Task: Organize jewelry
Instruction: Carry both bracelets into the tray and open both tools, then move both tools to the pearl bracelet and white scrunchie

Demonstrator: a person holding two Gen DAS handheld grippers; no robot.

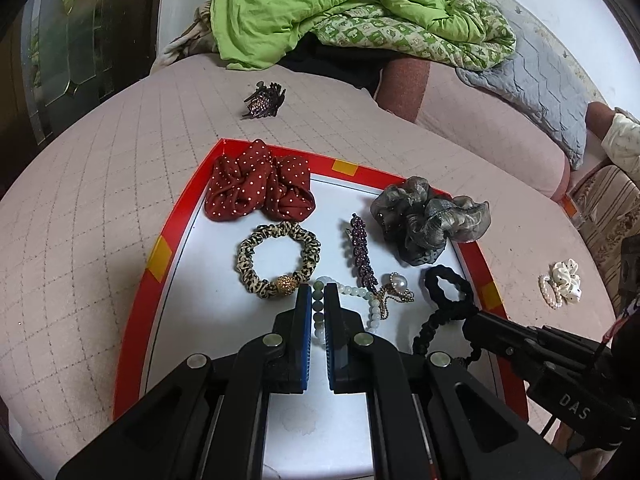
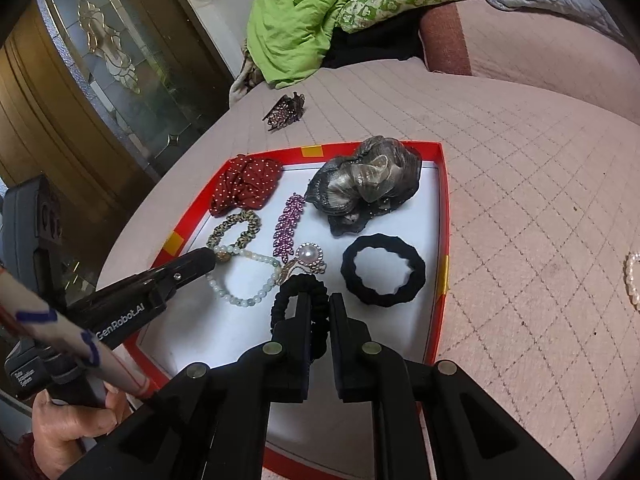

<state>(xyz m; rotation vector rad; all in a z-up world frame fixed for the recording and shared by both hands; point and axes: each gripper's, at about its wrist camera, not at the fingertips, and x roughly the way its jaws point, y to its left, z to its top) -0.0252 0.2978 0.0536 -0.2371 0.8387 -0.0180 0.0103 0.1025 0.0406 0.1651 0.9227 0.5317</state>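
A red-rimmed white tray (image 1: 160,256) (image 2: 440,208) lies on the bed and holds hair accessories and jewelry. My left gripper (image 1: 318,294) is nearly closed around a pale green bead bracelet (image 1: 352,292) (image 2: 244,300). My right gripper (image 2: 319,300) (image 1: 472,320) stands narrowly open over a thin black scrunchie (image 2: 292,292) (image 1: 440,320); I cannot tell whether it grips it. Also in the tray are a red dotted scrunchie (image 1: 256,192), a leopard scrunchie (image 1: 276,256), a purple barrette (image 2: 286,224), a pearl brooch (image 2: 308,254), a grey organza scrunchie (image 2: 364,188) and a thick black scrunchie (image 2: 382,276).
A jewelled claw clip (image 1: 264,100) (image 2: 286,110) lies on the pink quilted bed beyond the tray. A pearl bracelet with a white bow (image 1: 562,282) lies right of the tray. A green quilt (image 1: 340,8) is heaped at the back. A glass-panelled door (image 2: 100,80) stands left.
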